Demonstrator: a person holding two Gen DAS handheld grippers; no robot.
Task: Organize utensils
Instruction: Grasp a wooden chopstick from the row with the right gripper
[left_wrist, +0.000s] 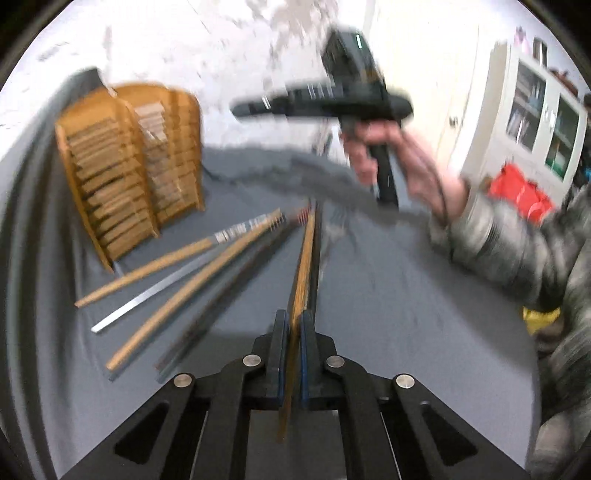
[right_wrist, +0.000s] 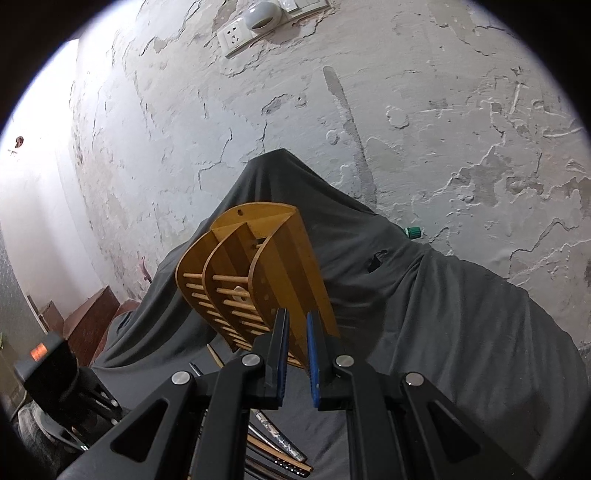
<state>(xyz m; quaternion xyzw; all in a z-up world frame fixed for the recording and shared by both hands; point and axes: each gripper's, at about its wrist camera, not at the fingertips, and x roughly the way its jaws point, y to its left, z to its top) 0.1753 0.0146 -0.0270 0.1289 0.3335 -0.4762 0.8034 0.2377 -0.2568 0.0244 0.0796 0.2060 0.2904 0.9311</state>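
The left gripper (left_wrist: 291, 332) has its jaws closed on a pair of chopsticks (left_wrist: 304, 258), one wooden and one dark, which run forward between the pads; their far tips are lost in motion blur. Left of the held pair, more chopsticks (left_wrist: 177, 266) lie fanned on the grey cloth (left_wrist: 388, 314) covering the tabletop; their patterned ends are smeared and hard to read. Beyond these stands the wooden rack (left_wrist: 129, 162), upright, its rungs blurred. The right gripper (right_wrist: 297, 350) hangs above the cloth with its jaws narrowly apart and nothing between them. In the right wrist view the rack's lower part is hidden behind the fingers (right_wrist: 280, 343), and the loose chopsticks show only partly beneath the gripper body.
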